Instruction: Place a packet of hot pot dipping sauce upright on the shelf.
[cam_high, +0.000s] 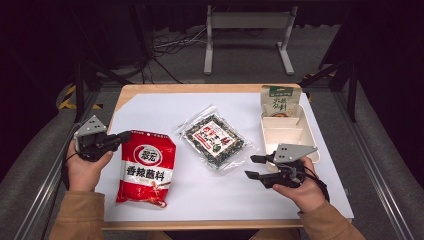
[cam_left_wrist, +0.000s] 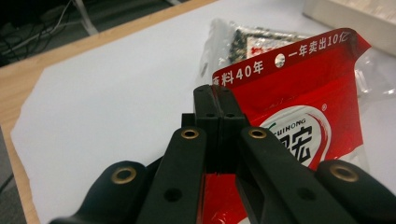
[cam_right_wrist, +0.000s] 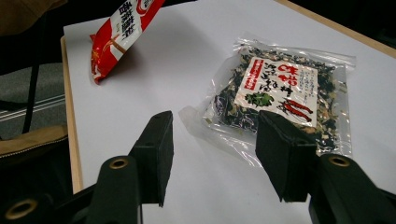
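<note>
Closest to the high camera, at the lower edge of the frame, two tan sleeves lead up to the hands, each carrying a gripper. At left centre, the left gripper (cam_high: 125, 135) has its jaws pressed together on the top corner of the red seasoning packet (cam_high: 147, 167), which lies lengthwise in the lower-left part of the white sheet (cam_high: 165, 107); in the left gripper view the closed black tips (cam_left_wrist: 218, 105) pinch the red seal strip just beside its hang hole, a sensible place to grab because the sealed edge is flat and stiff while the body is slack. In the right gripper view the packet sits at upper left with its near end tilted off the sheet, so it looks to be partly raised by that corner. At lower right of the high view, the right gripper (cam_high: 253, 167) holds nothing, its jaws fairly wide apart and aimed leftward at the clear bag of dried vegetable mix (cam_high: 215, 137) in the middle of the sheet, probably lining up on its near corner. A white divided tray (cam_high: 306, 131) waits at right, a green pouch (cam_high: 280, 102) propped at its far end.
</note>
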